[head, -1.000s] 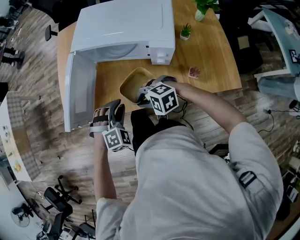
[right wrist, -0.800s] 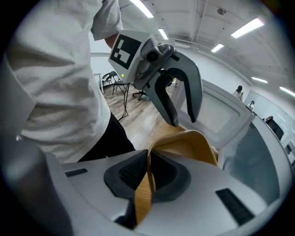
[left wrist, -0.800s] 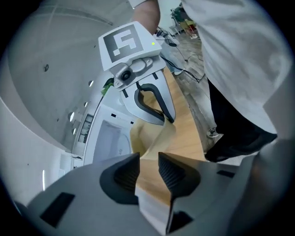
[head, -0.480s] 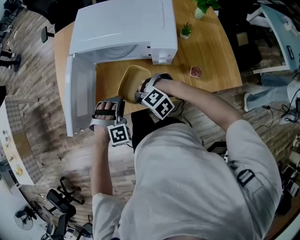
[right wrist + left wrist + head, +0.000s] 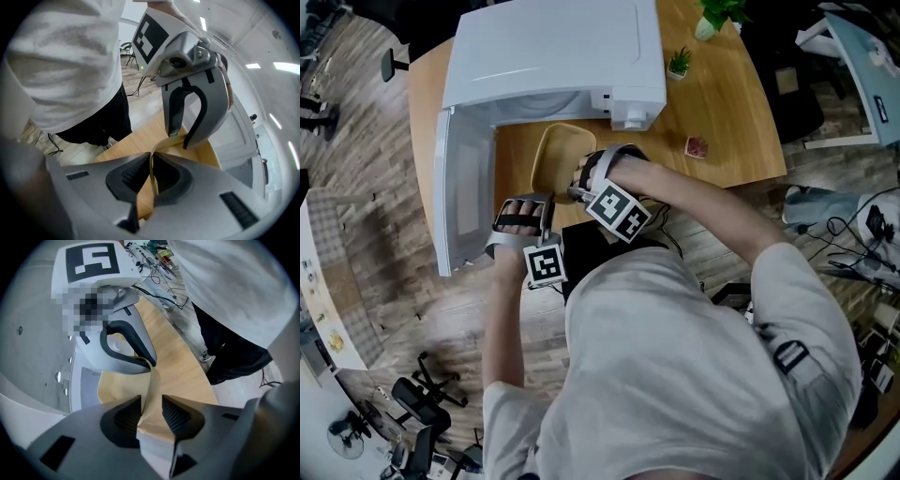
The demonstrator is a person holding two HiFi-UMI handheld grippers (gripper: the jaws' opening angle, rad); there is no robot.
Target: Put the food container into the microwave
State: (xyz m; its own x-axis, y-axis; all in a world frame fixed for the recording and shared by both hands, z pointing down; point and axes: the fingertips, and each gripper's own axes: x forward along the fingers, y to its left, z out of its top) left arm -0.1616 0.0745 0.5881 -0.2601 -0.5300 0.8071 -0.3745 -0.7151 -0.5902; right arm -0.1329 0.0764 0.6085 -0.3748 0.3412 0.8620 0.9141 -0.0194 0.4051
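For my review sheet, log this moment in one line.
right gripper: shut on food container rim | left gripper: jaws just closing, rim between, not clamped | microwave: door open

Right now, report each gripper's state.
Left gripper: open; fingers have just been closing, food container rim between them.
Right gripper: shut on the food container rim.

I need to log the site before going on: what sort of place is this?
Probably an office or lab, not a home kitchen: office chairs on the floor, loose cables, and the microwave standing on a wooden table.
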